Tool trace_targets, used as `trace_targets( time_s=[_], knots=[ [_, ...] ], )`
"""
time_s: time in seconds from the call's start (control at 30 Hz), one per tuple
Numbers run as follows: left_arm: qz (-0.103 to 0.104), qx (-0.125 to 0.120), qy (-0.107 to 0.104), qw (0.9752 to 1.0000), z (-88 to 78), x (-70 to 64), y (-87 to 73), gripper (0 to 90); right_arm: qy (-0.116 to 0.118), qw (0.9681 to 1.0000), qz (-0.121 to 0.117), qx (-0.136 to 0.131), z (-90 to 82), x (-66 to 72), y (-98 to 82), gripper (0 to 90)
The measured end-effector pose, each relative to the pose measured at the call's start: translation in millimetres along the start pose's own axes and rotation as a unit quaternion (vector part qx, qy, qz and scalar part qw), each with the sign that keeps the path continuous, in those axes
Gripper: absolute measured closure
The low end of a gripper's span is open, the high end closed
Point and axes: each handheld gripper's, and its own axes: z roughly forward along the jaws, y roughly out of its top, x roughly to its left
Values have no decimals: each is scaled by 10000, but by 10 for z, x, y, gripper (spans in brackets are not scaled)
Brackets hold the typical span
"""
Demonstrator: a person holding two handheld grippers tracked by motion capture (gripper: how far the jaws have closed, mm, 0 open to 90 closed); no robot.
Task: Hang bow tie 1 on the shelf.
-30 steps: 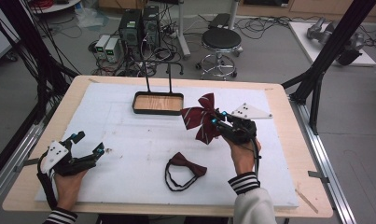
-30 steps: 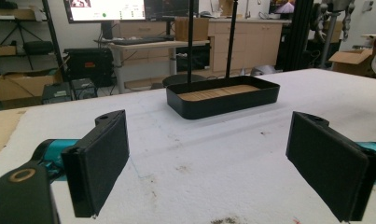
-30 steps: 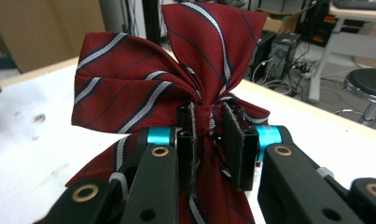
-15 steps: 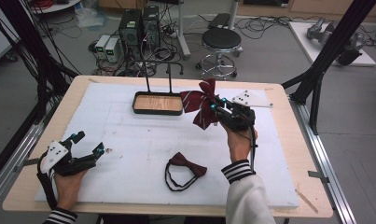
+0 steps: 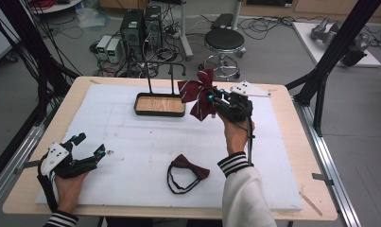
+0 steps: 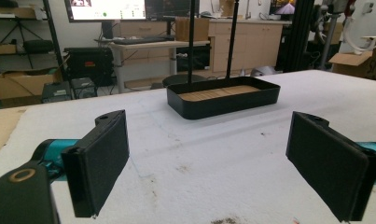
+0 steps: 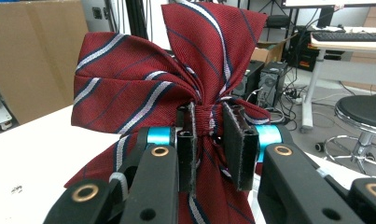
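My right gripper (image 7: pixel 209 144) pinches the striped bow (image 7: pixel 143 98) at its knot | left gripper (image 6: pixel 213 163) wide open, empty | bow may slip out if I shake.

Left claw (image 5: pixel 86 145): black body, teal fittings, white plate on top; flat black pads (image 6: pixel 101 161) are fitted. Right claw (image 7: pixel 209 140): black body, brass-ringed screw holes, teal collars, grey three-cornered plate, black cable. Sleeves: white, black-and-white striped cuffs are worn.

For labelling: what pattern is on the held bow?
Dark red bow with white and navy diagonal stripes; right gripper view.
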Motion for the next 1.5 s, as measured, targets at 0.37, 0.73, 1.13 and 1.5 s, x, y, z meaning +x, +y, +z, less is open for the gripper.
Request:
trace_targets(
  time_s=[0.37,0.73,1.13,1.5],
  knots=[
    [-1,-11,-8,10000,-2,1,-1,135,100,9999,-69,-5,195,59,126,762],
    [-11,-13,-1,10000,-3,1,-2,135,260,9995,-148,26,425,156,270,762],
    [-17,-15,-1,10000,-2,2,-2,135,451,9987,-184,169,687,252,364,762],
    [-39,-10,2,10000,0,6,-1,135,559,9976,-258,320,887,297,387,761]
  ],
)
